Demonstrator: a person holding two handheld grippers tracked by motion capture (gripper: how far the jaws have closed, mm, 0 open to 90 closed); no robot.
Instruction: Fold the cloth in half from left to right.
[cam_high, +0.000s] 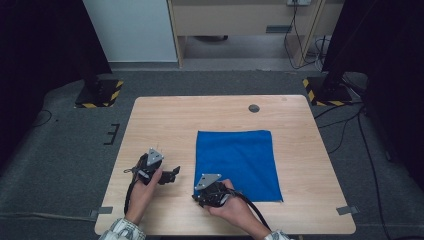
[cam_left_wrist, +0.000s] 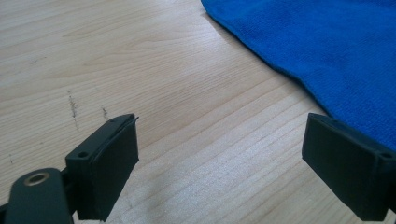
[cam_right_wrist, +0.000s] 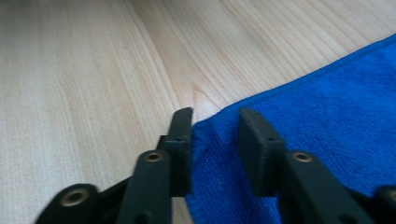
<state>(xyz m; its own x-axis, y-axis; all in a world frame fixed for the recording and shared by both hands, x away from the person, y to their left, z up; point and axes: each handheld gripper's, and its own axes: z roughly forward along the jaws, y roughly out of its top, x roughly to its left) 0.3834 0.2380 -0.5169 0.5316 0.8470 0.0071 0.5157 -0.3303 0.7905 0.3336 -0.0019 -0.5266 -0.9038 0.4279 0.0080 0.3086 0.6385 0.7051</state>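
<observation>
On the table (cam_high: 165, 112): we are seeing pale wood with a fine straight grain, and a small round dark spot (cam_high: 254, 108) is sitting near its far edge.
Cloth: we are looking at a blue cloth (cam_high: 237, 160), roughly square, with a soft nubby weave, lying flat on the right half of the table, its near left corner toward the person.
Right gripper: we are holding the right gripper (cam_right_wrist: 215, 140) low at that near left corner; its black flat-faced jaws are standing a narrow way apart with a raised fold of the blue cloth between them, and whether the pads are pressing it we cannot tell.
Left gripper: we are keeping the left gripper (cam_left_wrist: 219, 158) just left of the cloth, jaws spread wide over bare wood, nothing between them.
Around: grey carpet is surrounding the table, two black stands with yellow-black striped bases (cam_high: 99, 93) are flanking its far side, and cables are trailing on the right.
</observation>
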